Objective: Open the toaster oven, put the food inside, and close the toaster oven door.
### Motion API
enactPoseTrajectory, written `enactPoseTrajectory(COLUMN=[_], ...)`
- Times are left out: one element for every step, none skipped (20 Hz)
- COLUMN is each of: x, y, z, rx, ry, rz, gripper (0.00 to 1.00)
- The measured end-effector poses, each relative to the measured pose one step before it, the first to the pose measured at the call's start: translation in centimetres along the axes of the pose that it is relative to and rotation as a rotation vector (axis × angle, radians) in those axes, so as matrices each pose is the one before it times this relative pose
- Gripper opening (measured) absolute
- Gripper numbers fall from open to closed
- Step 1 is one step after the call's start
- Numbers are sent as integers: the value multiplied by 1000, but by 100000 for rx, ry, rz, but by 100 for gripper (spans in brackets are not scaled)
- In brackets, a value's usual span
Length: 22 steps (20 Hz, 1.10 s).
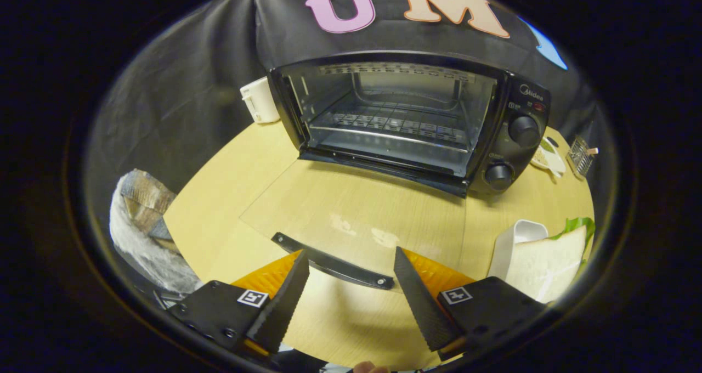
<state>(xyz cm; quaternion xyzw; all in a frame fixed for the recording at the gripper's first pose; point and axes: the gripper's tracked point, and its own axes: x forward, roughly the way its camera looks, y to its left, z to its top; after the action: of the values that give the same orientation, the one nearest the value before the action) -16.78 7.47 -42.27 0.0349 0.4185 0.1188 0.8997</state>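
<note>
The toaster oven (408, 118) is sitting wide open at the back of the light wooden counter (219, 197), its glass door (351, 219) lying flat toward us and the wire rack (395, 125) inside showing bare. The hand-held gripper (351, 277) is hovering released, fingers (282, 301) spread apart, gripping nothing. The door's black handle (329, 261) is lying just ahead of the fingertips, running across the gap between them. The food, a slice of white bread (545, 266) with green lettuce (578, 227) behind it, is waiting right of the door, beside a white dish (515, 241). A white box (259, 100) is standing left of the oven; small items are sitting past its knobs (524, 130).
</note>
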Motion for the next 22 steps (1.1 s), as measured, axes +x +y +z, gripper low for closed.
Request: enactPoseTrajectory(x=[-590, -553, -677, -623, -537, -536, -505, -370, -386, -293, -287, -295, -77, -195, -82, -25, 46, -78, -79, -196, -114, -109], y=[-256, -24, -136, -303, -385, -666, -818, -1056, -1265, -1471, -1652, -1650, -1939, -1888, -1923, -1905, -1796, -1606, -1574, -1413, -1188, -932], z=[1014, 1393, 1487, 1774, 1666, 1678, 1604, 1653, 1443, 1181, 1009, 937, 677, 503, 151, 15, -264, -219, -467, -264, -516, -571], rx=[-246, -560, -543, -529, 146, 373, 740, 943, 944, 908, 1115, 1047, 783, 776, 757, 651, 802, 744, 381, 369, 507, 945], ry=[-2763, -4154, -4079, -4425, -4286, -3570, -3422, -3577, -3182, -2351, -1941, -1902, -1360, -999, -371, 50, 209, 535, 659, 259, 509, 1058], rz=[-146, -163, -154, -283, -505, -930, -1309, -1798, -2210, -2449, -2834, -2845, -3214, -3278, -3241, -3305, -3064, -2651, -2381, -2008, -1561, -821], gripper=[99, 99, 99, 98, 98, 98, 98, 98, 98, 98, 98, 98, 98, 98, 98, 98, 98, 98, 98, 98, 98, 98])
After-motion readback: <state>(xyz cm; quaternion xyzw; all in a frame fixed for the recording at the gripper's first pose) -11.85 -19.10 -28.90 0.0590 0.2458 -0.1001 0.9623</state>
